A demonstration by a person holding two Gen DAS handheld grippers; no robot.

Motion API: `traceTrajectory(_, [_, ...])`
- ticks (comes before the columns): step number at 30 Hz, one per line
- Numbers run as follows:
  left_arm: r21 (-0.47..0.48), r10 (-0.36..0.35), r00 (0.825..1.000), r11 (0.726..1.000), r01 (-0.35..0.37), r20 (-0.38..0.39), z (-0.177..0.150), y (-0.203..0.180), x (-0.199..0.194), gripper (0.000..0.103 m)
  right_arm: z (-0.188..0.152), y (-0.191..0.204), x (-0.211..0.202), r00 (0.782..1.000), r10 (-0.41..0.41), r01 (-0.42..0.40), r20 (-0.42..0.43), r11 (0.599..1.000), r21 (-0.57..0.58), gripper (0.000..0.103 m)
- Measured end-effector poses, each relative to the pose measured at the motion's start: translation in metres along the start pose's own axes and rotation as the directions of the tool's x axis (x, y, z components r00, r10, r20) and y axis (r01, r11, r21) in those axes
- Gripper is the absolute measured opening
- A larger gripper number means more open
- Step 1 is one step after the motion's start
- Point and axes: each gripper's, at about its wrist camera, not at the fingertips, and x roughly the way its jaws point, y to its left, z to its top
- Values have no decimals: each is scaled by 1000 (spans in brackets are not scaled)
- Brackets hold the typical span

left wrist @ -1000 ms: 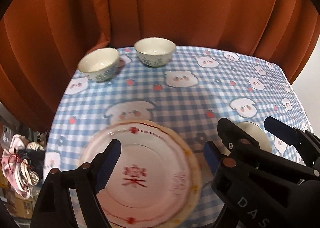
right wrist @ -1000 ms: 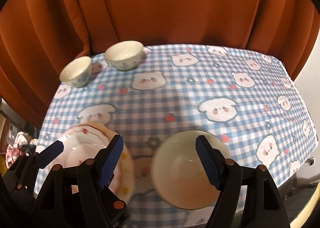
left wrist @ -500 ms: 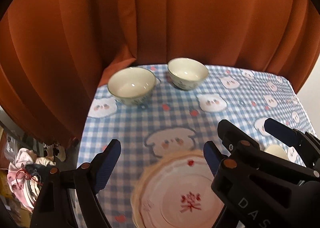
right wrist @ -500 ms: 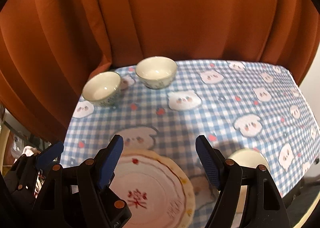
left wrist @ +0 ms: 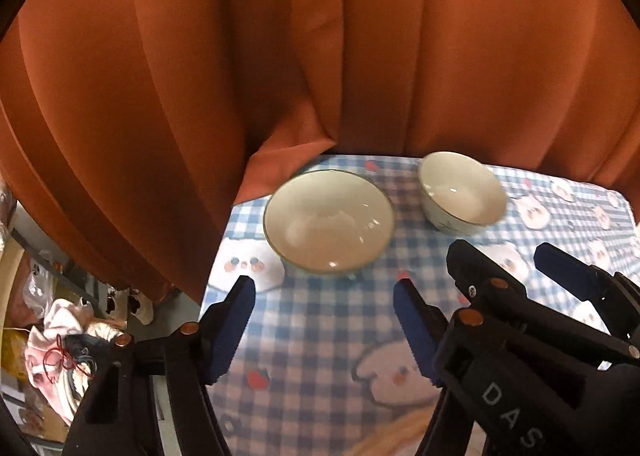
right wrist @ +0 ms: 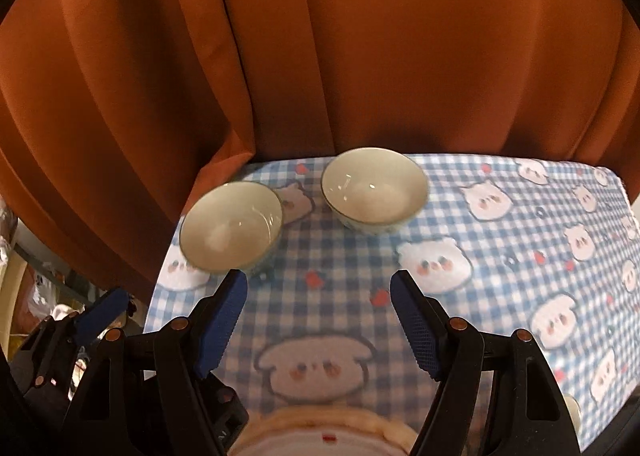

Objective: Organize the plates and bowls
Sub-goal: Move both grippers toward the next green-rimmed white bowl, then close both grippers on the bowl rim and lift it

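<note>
Two cream bowls stand at the far left corner of the table. In the left wrist view the nearer bowl (left wrist: 328, 222) sits just ahead of my left gripper (left wrist: 324, 296). Its jaws are closing with nothing between them. The second bowl (left wrist: 460, 194) stands to its right, beyond my right gripper (left wrist: 496, 252). In the right wrist view my right gripper (right wrist: 318, 280) is open and empty, aimed between the left bowl (right wrist: 232, 226) and the right bowl (right wrist: 374, 188). A red-patterned plate (right wrist: 324, 432) lies at the bottom edge, under the gripper.
A blue checked tablecloth (right wrist: 500, 256) with bear faces covers the table. Orange curtains (left wrist: 320, 56) hang right behind the bowls. The table's left edge drops off to floor clutter (left wrist: 60, 356). My left gripper's finger (right wrist: 104, 310) shows at lower left in the right wrist view.
Both grippers have moved forward and left toward the two bowls, which now look much larger. The plate has slipped to the bottom edge. The left jaws stand narrower than before.
</note>
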Motion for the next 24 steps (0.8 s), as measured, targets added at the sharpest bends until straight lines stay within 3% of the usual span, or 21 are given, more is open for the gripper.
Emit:
traceTrajectory(3, [-11,4,1000,1000,-4,-9,11,5,20,61,12,5,25,1000,10,-11,-15,1000,-4,71])
traceTrajectory(12, [-51,62,997,997,-64,-52,35,21,78,56,38,18,87,998,29,-29,-58,1000,-5,57])
traceTrajectory(24, [-53,108,990,992,-113,-89,44,32,124,34,53,34,148,993,49,-52,-110,998,-26,25])
